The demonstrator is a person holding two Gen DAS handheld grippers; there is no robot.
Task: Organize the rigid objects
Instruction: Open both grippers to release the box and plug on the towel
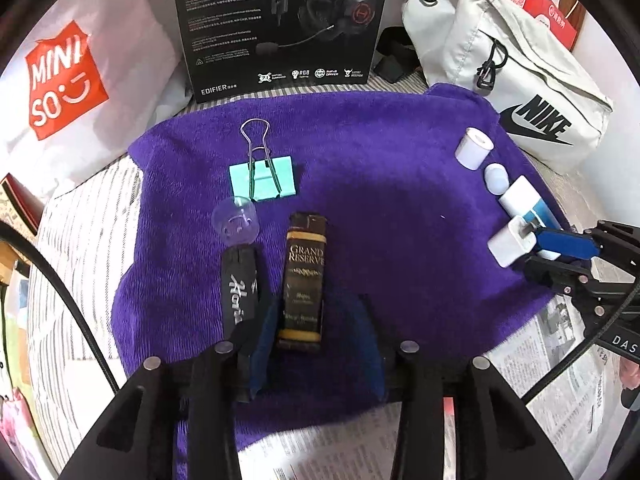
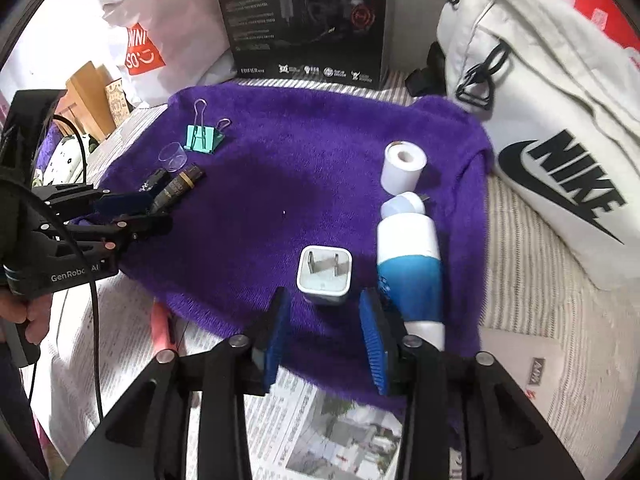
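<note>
On a purple towel (image 1: 380, 200) two rows of small things lie. On the left are a green binder clip (image 1: 262, 182), a clear cap (image 1: 236, 222), a black "Hori" piece (image 1: 238, 280) and a dark Grand Reserve box (image 1: 304, 276). My left gripper (image 1: 318, 312) is open around the box's near end, with a gap at the right pad. On the right are a white roll (image 2: 404, 168), a round white cap (image 2: 402, 204), a white-and-blue tube (image 2: 408, 264) and a white plug charger (image 2: 324, 276). My right gripper (image 2: 324, 300) is open just behind the charger.
A black headset box (image 1: 284, 20) stands behind the towel, with a white Nike bag (image 1: 500, 60) at the back right and a Miniso bag (image 1: 60, 80) at the back left. Newspaper (image 2: 332, 432) lies under the towel's near edge. A hand (image 2: 36, 316) holds the left gripper's handle.
</note>
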